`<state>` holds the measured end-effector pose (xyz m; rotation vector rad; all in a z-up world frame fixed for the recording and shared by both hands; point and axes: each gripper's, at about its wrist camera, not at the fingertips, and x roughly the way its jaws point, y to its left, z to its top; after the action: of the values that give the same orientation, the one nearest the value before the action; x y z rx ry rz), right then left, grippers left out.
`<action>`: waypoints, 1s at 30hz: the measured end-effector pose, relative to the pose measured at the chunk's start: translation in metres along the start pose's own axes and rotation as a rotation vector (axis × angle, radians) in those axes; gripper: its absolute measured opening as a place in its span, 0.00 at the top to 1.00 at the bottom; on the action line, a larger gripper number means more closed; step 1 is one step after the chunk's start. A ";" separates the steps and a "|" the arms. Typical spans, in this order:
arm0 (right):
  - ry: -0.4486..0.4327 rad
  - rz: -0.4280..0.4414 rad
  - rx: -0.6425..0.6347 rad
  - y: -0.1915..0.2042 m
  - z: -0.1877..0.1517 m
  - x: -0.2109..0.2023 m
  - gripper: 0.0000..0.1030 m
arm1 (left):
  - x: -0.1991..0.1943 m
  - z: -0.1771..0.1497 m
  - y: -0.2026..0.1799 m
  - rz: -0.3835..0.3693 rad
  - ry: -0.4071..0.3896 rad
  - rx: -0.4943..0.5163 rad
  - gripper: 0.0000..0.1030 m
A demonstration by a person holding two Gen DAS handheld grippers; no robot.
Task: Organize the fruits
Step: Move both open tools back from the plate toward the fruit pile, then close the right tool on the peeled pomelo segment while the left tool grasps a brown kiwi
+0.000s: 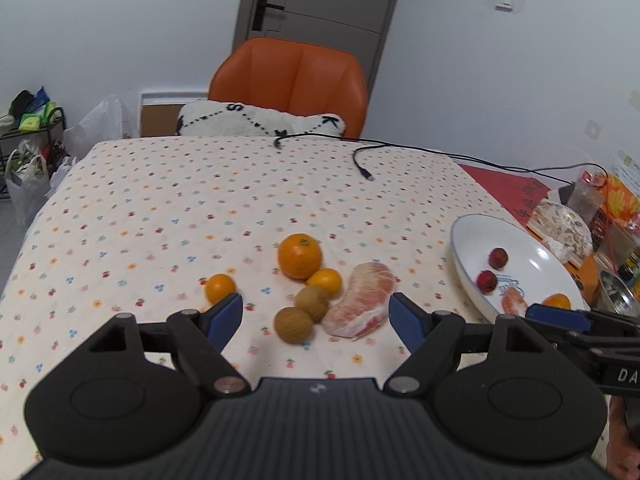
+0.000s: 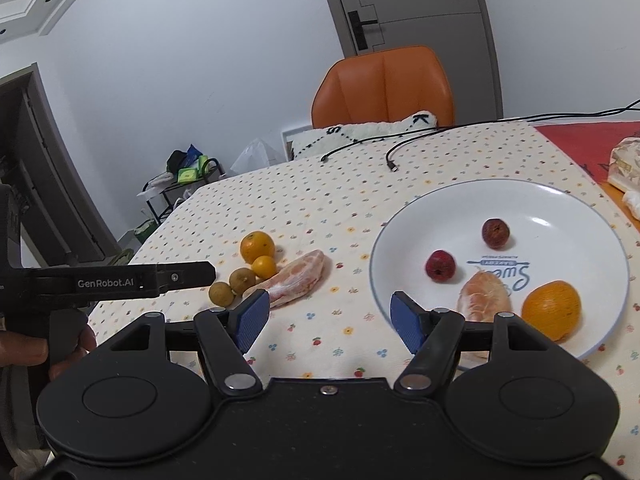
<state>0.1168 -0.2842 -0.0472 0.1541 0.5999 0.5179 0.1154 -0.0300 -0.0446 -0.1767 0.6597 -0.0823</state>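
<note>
White plate printed "Sweet" sits ahead of the wide-open, empty right gripper; "GenRobot.AI" marks the equally spread, empty left gripper.

Left wrist view sits low over the tabletop, facing the orange chair, loose fruit close ahead. Right wrist view sits further right, angled leftward, close over the white plate. Both share the plate, chair and grapefruit wedge.
</note>
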 end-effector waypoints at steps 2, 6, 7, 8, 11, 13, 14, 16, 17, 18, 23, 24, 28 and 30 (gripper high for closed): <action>0.007 0.004 -0.008 0.003 -0.001 0.004 0.35 | 0.002 -0.002 0.003 0.003 0.001 -0.001 0.24; 0.022 0.010 -0.018 0.009 -0.002 0.012 0.37 | 0.007 -0.005 0.007 0.001 0.012 -0.002 0.27; 0.026 0.010 -0.019 0.010 -0.002 0.014 0.37 | 0.008 -0.006 0.008 0.001 0.013 -0.004 0.29; 0.029 0.012 -0.021 0.012 -0.002 0.017 0.37 | 0.010 -0.007 0.009 -0.001 0.016 -0.005 0.29; 0.040 0.019 -0.029 0.016 -0.003 0.024 0.38 | 0.015 -0.010 0.014 -0.006 0.029 -0.008 0.37; 0.048 0.020 -0.035 0.019 -0.003 0.029 0.38 | 0.019 -0.012 0.017 -0.008 0.039 -0.013 0.43; 0.052 0.021 -0.036 0.021 -0.004 0.032 0.38 | 0.021 -0.012 0.019 -0.009 0.044 -0.017 0.44; 0.060 0.026 -0.040 0.024 -0.004 0.037 0.38 | 0.024 -0.013 0.022 -0.011 0.049 -0.024 0.47; 0.064 0.028 -0.043 0.025 -0.003 0.039 0.38 | 0.025 -0.013 0.023 -0.014 0.049 -0.025 0.47; 0.068 0.030 -0.046 0.027 -0.004 0.041 0.38 | 0.025 -0.013 0.023 -0.017 0.049 -0.027 0.48; 0.078 0.032 -0.069 0.036 -0.003 0.053 0.38 | 0.032 -0.012 0.022 -0.039 0.049 -0.034 0.58; 0.079 0.031 -0.072 0.037 -0.002 0.055 0.38 | 0.034 -0.011 0.022 -0.048 0.053 -0.038 0.63; 0.086 0.028 -0.088 0.041 -0.001 0.063 0.38 | 0.039 -0.011 0.021 -0.047 0.056 -0.041 0.74; 0.090 0.026 -0.098 0.044 -0.001 0.067 0.37 | 0.039 -0.011 0.024 -0.051 0.056 -0.050 0.76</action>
<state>0.1450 -0.2122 -0.0693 0.0463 0.6591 0.5809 0.1399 -0.0131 -0.0814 -0.2405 0.7138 -0.1204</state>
